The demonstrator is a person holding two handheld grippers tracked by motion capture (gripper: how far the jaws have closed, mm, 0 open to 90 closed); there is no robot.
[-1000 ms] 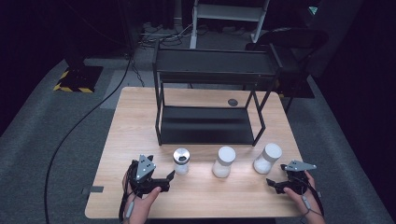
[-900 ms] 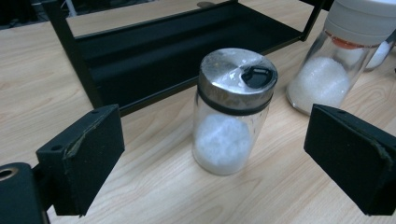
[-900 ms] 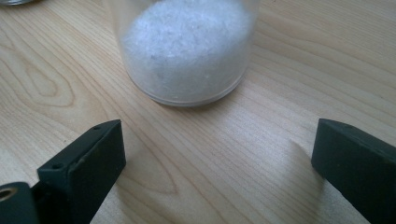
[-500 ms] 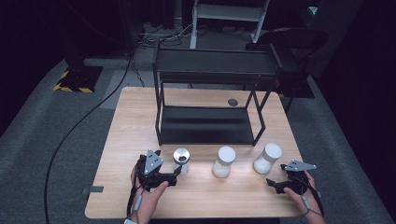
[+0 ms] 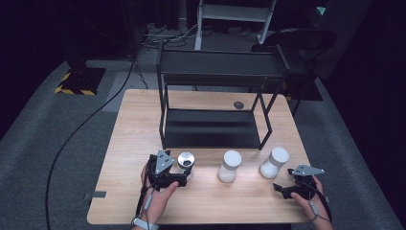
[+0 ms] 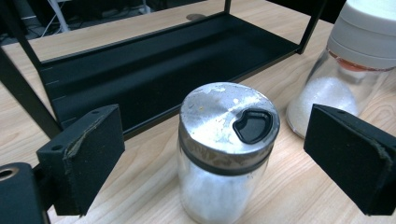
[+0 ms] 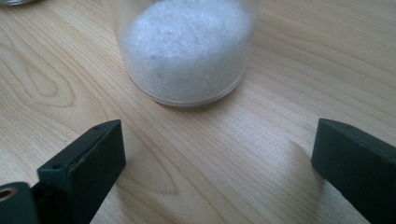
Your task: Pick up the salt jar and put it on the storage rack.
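A glass jar with a dented metal lid [image 6: 225, 140] holds white powder and stands between the wide-apart jaws of my left gripper [image 6: 215, 158], which is open and not touching it. From above, that left gripper [image 5: 182, 171] sits at the metal-lid jar [image 5: 186, 160]. A white-capped jar [image 5: 230, 166] stands mid-table; another white-capped jar [image 5: 274, 162] stands to its right. My right gripper [image 5: 282, 185] rests just short of that jar. The right gripper [image 7: 215, 154] is open, with the jar's base of white granules [image 7: 187, 46] ahead of it.
A black two-tier metal shelf [image 5: 213, 129] stands behind the jars; its lower tray [image 6: 154, 60] is close behind the metal-lid jar. The middle jar [image 6: 355, 51] is near my left gripper's right jaw. A small dark disc [image 5: 238, 105] lies behind the shelf.
My left gripper has moved right, up to the metal-lid jar, so its jaws now flank it. The right gripper and the jars have not moved.
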